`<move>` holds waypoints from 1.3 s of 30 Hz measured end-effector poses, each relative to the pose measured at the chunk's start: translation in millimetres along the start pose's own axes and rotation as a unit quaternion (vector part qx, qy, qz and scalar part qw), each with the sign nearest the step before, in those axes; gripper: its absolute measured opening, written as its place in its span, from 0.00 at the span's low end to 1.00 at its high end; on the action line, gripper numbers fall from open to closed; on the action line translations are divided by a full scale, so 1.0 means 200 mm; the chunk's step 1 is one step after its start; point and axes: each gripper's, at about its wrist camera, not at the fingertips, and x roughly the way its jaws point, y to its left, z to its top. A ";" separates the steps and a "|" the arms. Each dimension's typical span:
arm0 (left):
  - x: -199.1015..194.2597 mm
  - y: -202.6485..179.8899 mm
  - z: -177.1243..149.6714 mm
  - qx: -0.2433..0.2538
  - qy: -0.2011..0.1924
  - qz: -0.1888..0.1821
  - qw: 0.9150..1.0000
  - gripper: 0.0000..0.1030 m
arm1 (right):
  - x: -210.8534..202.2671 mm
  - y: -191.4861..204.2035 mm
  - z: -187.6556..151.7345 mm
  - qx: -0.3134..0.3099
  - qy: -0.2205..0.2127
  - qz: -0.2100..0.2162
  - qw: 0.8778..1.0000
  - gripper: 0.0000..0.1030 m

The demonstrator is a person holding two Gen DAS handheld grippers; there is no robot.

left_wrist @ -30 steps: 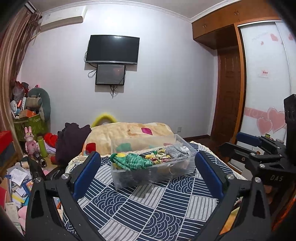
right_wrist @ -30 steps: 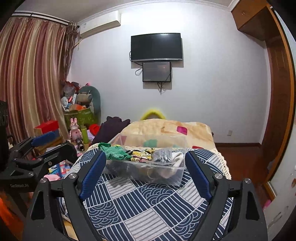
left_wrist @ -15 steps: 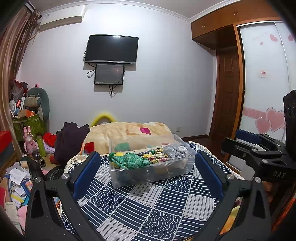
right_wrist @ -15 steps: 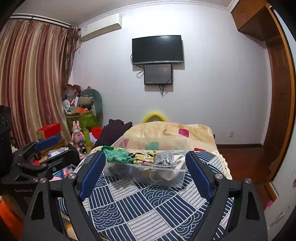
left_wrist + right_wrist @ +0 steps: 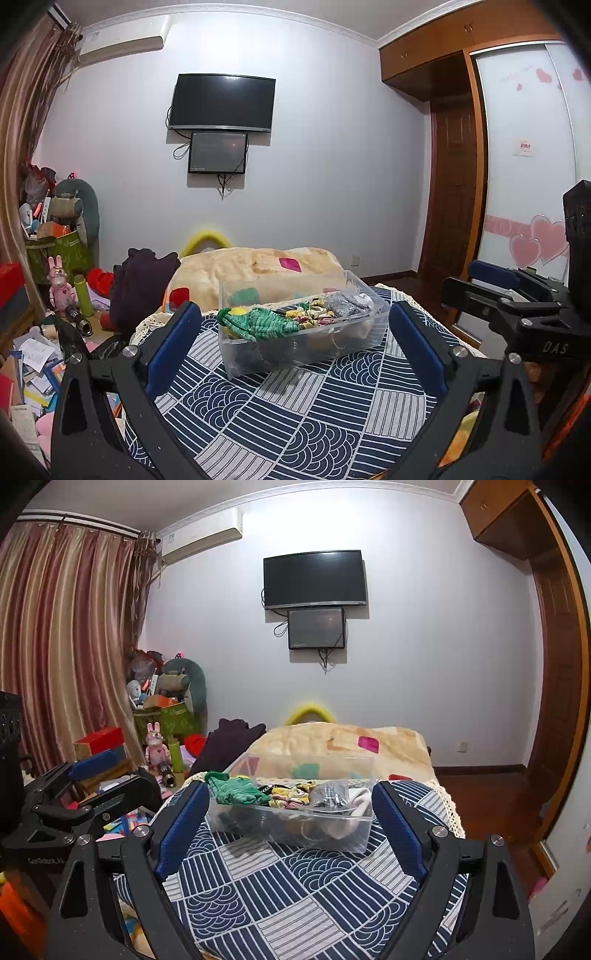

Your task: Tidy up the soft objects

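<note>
1. The left gripper [image 5: 295, 343] is held level, jaws spread wide, nothing between its blue pads [image 5: 173, 347].
2. The right gripper [image 5: 291, 827] is beside it on its right, likewise spread wide and empty.

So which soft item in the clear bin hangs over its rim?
The green knitted piece at the bin's left end; the others sit inside.

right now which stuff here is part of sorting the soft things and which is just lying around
Part of the job:
- clear plastic bin on the patterned cover
- green knit item draped over its rim
- yellow patterned pieces
- grey bundle
- left hand-held gripper and right hand-held gripper, both open

Just lying about:
- pink rabbit toy
- dark purple garment
- wall TV
- floor papers
</note>
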 end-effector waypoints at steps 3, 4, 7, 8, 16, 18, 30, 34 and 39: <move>0.00 0.00 0.00 -0.001 0.001 0.000 1.000 1.00 | 0.00 0.00 0.00 0.000 0.000 0.000 1.000 0.86; 0.00 0.00 0.00 -0.002 0.002 0.000 1.000 1.00 | -0.01 0.00 0.00 0.001 -0.001 0.000 1.000 0.86; 0.00 0.01 0.00 -0.004 0.004 -0.002 1.000 1.00 | 0.00 0.00 0.00 0.000 -0.001 -0.001 1.000 0.86; 0.00 0.01 0.00 -0.005 0.004 -0.002 1.000 1.00 | 0.00 0.00 0.00 0.000 0.000 0.000 1.000 0.86; 0.01 0.02 0.00 -0.004 0.007 -0.003 1.000 1.00 | -0.01 0.00 0.00 0.002 -0.001 0.001 1.000 0.86; 0.01 0.01 0.00 -0.003 0.006 -0.004 1.000 1.00 | -0.01 0.00 0.01 0.003 -0.001 0.002 1.000 0.86; 0.02 0.00 -0.01 -0.002 0.020 -0.028 0.999 1.00 | -0.02 0.00 0.01 0.005 -0.005 0.003 1.000 0.93; 0.01 0.00 -0.01 -0.004 0.016 -0.025 1.000 1.00 | -0.03 0.01 0.02 0.004 -0.008 0.004 1.000 0.94; 0.02 0.00 0.00 -0.006 0.018 -0.026 0.999 1.00 | -0.03 0.00 0.02 0.008 -0.007 0.003 1.000 0.95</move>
